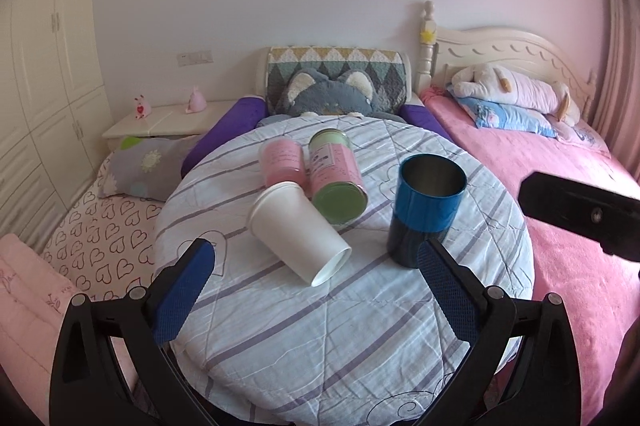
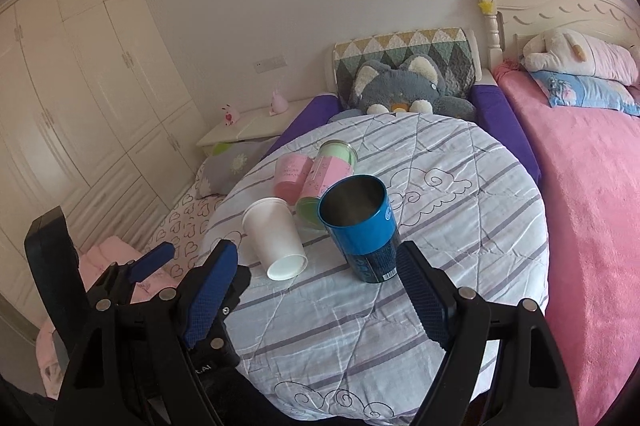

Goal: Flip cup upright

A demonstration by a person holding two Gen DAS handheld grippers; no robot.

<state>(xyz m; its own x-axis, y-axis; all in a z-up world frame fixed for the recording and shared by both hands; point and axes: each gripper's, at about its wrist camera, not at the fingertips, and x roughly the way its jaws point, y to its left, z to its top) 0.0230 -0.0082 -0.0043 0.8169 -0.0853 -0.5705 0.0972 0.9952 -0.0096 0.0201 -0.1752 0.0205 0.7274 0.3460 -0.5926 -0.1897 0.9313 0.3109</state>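
Observation:
A white paper cup (image 1: 298,230) lies on its side on the round striped table (image 1: 320,326), its base toward me; it also shows in the right wrist view (image 2: 276,240). A blue metal cup (image 1: 426,207) stands upright and open-topped to its right, also in the right wrist view (image 2: 362,228). My left gripper (image 1: 316,274) is open and empty, just short of both cups. My right gripper (image 2: 316,274) is open and empty, in front of the blue cup.
A pink and green tin (image 1: 336,181) and a pink cup (image 1: 282,161) lie on their sides behind the white cup. A pink bed (image 1: 560,185) is on the right, a small bed with a grey plush (image 1: 328,97) behind, wardrobes (image 2: 80,85) on the left.

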